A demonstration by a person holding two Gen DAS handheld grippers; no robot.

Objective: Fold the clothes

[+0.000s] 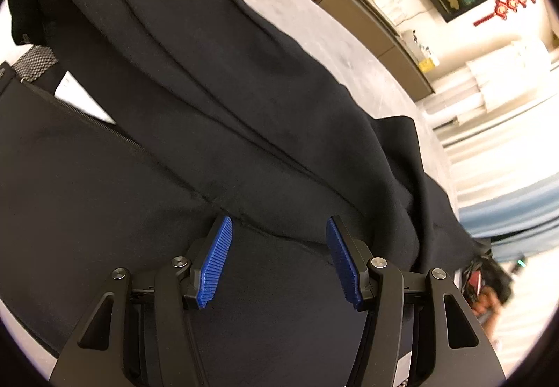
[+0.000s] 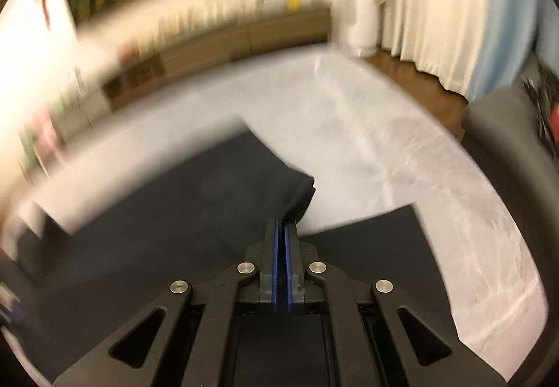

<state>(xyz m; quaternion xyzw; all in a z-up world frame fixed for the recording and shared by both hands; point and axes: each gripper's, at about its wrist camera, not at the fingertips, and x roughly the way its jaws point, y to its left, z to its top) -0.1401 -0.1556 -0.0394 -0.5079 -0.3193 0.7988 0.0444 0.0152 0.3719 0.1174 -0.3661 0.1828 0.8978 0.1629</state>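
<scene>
A black garment with a zipper lies spread over a grey-white table. My left gripper is open just above the cloth, its blue pads apart with nothing between them. My right gripper is shut on a corner of the black garment and holds it up off the table. More black cloth lies flat on the table below and to the left. The right wrist view is blurred by motion.
A low wooden cabinet with small items stands along the far wall. White curtains hang at the right, with wooden floor below. A dark grey seat stands beyond the table's right edge.
</scene>
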